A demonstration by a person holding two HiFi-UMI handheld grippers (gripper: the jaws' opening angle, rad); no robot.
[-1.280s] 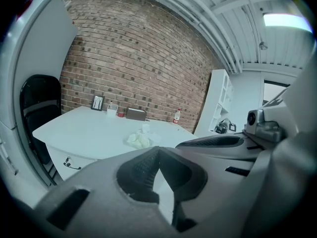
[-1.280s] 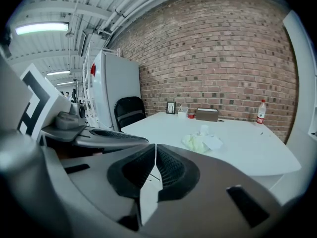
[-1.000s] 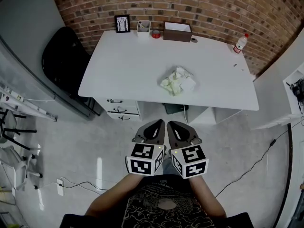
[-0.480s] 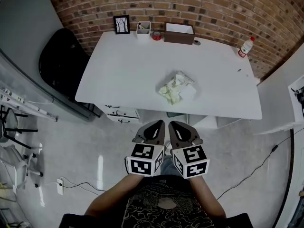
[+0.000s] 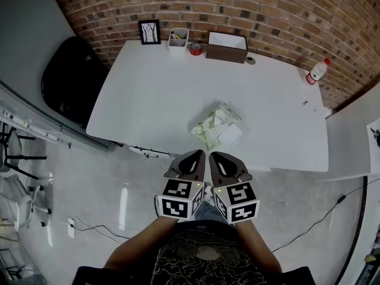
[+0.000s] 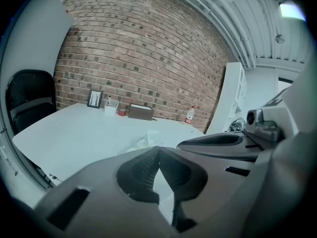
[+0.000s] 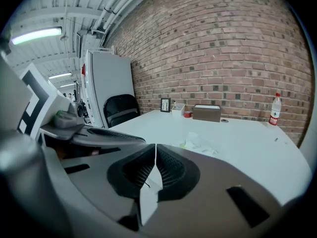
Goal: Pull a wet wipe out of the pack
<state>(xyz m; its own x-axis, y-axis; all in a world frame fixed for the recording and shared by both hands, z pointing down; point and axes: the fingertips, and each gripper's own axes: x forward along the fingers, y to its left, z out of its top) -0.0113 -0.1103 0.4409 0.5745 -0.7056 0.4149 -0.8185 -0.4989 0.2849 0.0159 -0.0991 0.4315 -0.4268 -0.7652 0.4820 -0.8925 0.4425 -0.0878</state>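
A crumpled pale green and white wet wipe pack [image 5: 217, 126] lies near the front edge of the white table [image 5: 154, 94]. It also shows in the left gripper view as a pale heap [image 6: 144, 141] and in the right gripper view [image 7: 198, 143]. My left gripper [image 5: 191, 157] and right gripper [image 5: 218, 157] hang side by side in front of the table, short of its edge, above the floor. Both are shut with nothing between their jaws. The left gripper's tips [image 6: 158, 150] and the right gripper's tips [image 7: 155, 148] meet in their own views.
Along the table's back edge stand a picture frame [image 5: 149, 31], a white cup holder [image 5: 178, 38], a red tape roll [image 5: 196, 49] and a brown box [image 5: 226, 46]. A water bottle [image 5: 316, 72] is at the far right corner. A black chair [image 5: 65, 79] stands left of the table.
The table and wipe pack have come closer and lower in the head view. Both grippers stay shut, side by side.
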